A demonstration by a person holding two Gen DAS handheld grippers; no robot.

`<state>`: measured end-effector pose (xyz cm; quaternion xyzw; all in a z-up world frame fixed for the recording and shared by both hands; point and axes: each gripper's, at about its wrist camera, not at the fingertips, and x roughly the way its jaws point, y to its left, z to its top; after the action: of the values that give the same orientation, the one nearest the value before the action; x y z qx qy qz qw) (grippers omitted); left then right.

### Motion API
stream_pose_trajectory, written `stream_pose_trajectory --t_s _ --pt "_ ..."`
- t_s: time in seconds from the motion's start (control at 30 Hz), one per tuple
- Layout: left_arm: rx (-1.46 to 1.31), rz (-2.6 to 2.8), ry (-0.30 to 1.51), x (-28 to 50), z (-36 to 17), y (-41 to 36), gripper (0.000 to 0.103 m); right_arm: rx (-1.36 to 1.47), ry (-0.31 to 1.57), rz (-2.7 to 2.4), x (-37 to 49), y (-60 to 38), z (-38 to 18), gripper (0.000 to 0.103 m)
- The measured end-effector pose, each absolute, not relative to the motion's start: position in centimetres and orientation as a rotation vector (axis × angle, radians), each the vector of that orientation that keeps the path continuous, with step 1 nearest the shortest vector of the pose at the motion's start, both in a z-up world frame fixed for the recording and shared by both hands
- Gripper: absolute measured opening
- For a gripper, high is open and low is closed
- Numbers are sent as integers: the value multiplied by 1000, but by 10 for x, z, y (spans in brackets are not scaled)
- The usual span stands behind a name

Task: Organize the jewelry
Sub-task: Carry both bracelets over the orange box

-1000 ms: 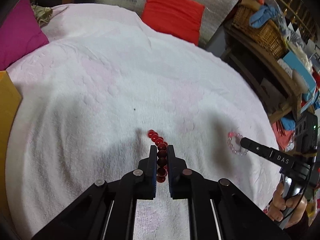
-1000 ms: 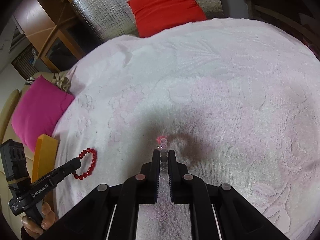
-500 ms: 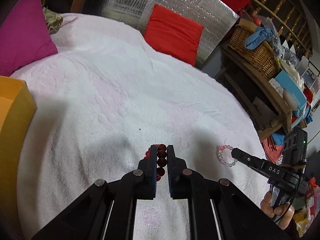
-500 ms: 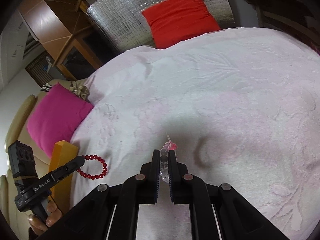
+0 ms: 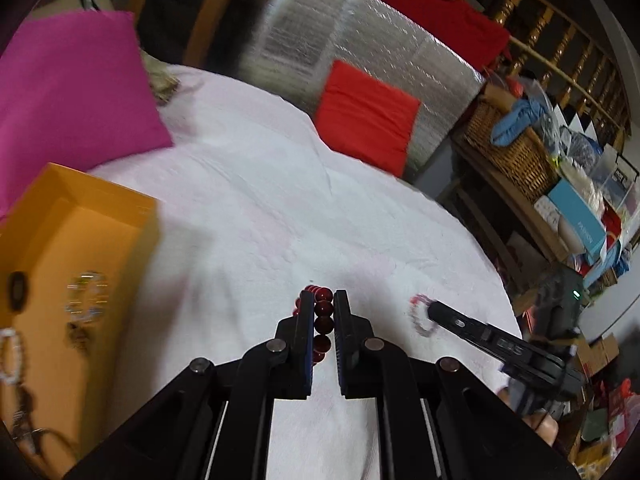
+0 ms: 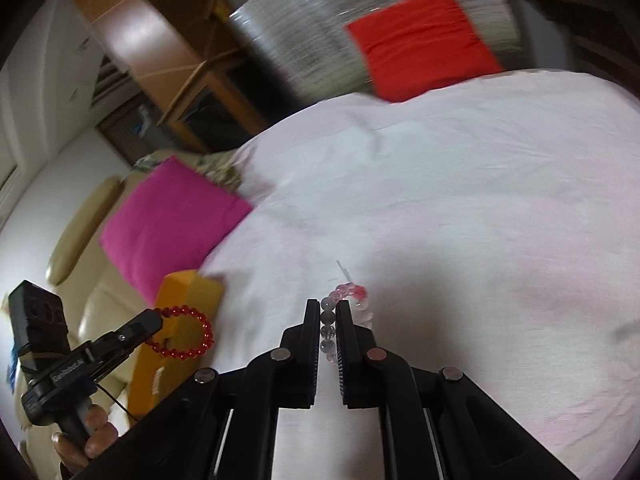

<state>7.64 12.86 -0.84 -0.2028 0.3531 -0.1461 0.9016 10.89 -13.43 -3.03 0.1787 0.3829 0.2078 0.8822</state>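
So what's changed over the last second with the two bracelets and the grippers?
Both grippers lifted off the white cover and swung left toward the orange box, now in view. Unchanged: the left gripper stays shut on the red bracelet, the right gripper on the pink bracelet.

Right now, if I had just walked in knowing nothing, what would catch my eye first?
Probably the two black grippers, each pinching a bead bracelet above the white bedspread: the left gripper holds a dark red bracelet, the right gripper a pale pink bracelet. Next, the open orange box at the left, with jewelry already inside, and the bright magenta pillow and red pillow behind.
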Motion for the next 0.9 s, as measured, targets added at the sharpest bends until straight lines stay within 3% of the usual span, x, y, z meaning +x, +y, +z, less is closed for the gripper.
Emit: stream_pose_trajectory --t_s 0.23,0.33,0.57,0.9 --pt "-443 -135 703 36 42 229 9 256 819 668 130 4 2 9" --pt "-448 -69 725 31 40 269 9 206 853 755 140 64 3 9" --pt "-499 6 860 51 -21 321 9 131 988 839 173 172 -36 9" --pt "-524 16 1042 72 -107 316 9 30 1212 746 225 245 -108 10"
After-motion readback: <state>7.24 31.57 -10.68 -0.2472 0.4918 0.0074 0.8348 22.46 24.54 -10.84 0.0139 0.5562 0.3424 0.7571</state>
